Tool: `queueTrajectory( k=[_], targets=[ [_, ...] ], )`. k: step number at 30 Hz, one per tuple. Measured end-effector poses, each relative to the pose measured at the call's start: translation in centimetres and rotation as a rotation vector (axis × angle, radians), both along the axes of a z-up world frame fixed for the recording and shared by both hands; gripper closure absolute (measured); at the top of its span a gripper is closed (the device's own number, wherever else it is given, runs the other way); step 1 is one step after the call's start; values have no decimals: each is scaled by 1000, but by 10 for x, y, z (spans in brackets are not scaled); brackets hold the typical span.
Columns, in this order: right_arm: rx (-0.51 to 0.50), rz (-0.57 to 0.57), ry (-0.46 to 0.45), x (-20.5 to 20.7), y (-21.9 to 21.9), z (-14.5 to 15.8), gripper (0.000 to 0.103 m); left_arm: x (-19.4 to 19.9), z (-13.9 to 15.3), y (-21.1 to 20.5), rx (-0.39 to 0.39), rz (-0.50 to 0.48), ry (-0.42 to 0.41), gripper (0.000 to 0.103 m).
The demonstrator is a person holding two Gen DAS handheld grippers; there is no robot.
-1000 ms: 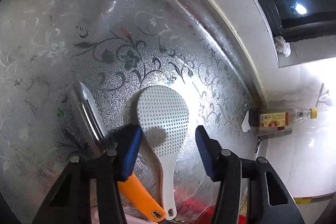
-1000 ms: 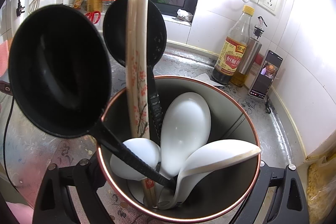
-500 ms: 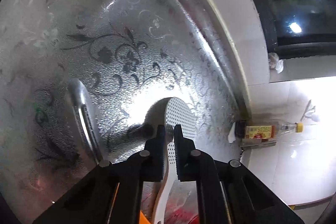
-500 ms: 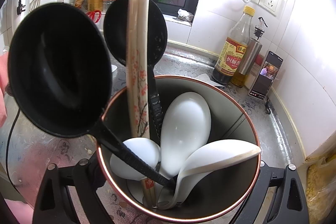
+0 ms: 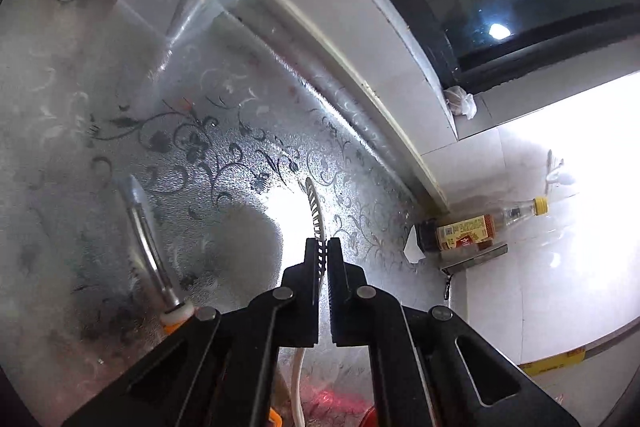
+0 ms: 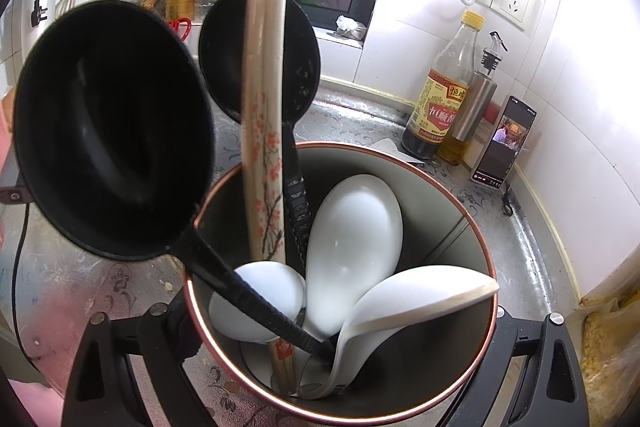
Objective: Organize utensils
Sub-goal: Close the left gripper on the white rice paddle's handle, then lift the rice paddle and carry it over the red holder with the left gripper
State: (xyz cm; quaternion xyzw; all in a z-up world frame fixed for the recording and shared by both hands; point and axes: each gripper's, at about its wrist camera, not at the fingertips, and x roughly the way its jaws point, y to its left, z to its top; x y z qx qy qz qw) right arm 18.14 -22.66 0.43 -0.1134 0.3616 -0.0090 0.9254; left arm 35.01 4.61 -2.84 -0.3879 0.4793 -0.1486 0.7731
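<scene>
Rice paddle [image 5: 316, 223], white and perforated, is clamped edge-on between the jaws of the left hand-held gripper [image 5: 323, 247]; the jaws have just closed on it. Its long axis runs along the fingers, the head projecting forward past the tips and the handle trailing back beneath the gripper body, clear of the patterned surface [image 5: 120, 147]. The right hand-held gripper [image 6: 340, 319] is clamped around the utensil holder [image 6: 460, 219], one jaw on each side of its wall. The coming move likely carries the paddle across to that holder. Only the left wrist view shows the peeler [image 5: 148, 239] lying on the surface. Only the right wrist view shows the holder's contents: black ladle [image 6: 112, 131], chopsticks [image 6: 264, 131], white spoons [image 6: 352, 251].
</scene>
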Motion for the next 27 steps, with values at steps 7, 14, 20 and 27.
queueTrajectory(
  k=[7,14,20,27],
  targets=[
    [-3,2,0,-1,0,0,6,-33,18,18,24,47,-63,100],
    [-3,8,9,-1,-2,-3,5,-68,14,40,31,93,-67,100],
    [-1,14,24,1,-2,-7,5,-82,-8,57,-10,153,-14,99],
    [0,18,29,3,-2,-8,5,-89,-31,70,-107,199,12,98]
  ],
)
